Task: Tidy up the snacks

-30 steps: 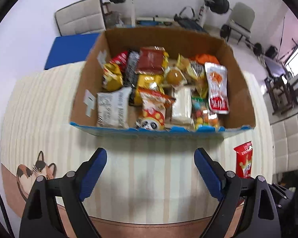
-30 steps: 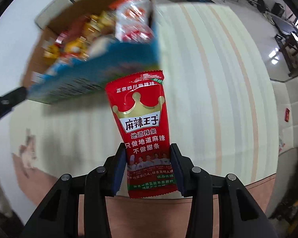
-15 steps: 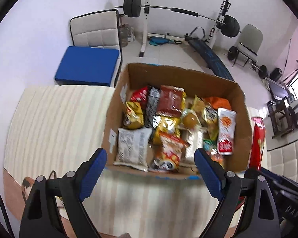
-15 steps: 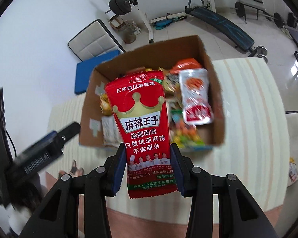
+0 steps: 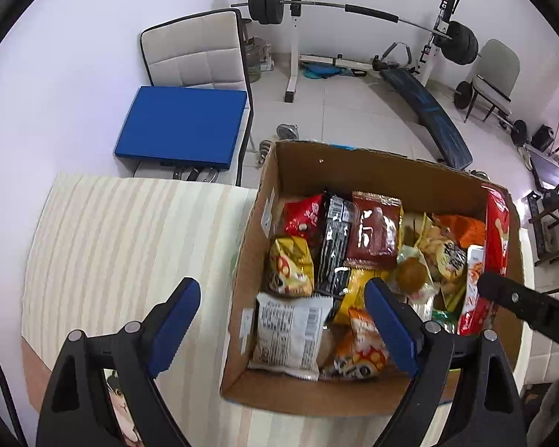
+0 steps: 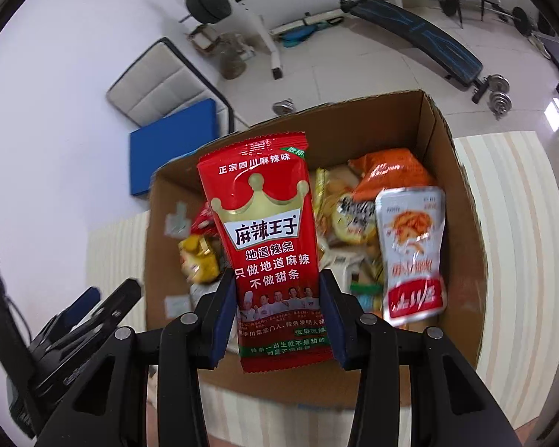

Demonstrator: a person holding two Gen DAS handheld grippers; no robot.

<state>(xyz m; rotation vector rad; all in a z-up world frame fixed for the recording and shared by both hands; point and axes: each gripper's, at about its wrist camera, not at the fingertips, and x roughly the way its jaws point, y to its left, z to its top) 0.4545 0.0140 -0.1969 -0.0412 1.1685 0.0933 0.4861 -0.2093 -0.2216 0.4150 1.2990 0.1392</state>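
Right gripper [image 6: 277,320]: your fingers clamp the red spicy-strip packet [image 6: 270,238] above the cardboard box [image 6: 462,219]. Left gripper [image 5: 283,320]: spread wide, holding nothing.

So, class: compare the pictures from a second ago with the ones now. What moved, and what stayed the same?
The right gripper carried the red packet from above the table, in front of the cardboard box, to over the open box. The left gripper shifted from the table toward the box's left side. Unchanged: the right gripper stays shut on the packet, the left stays open and empty.
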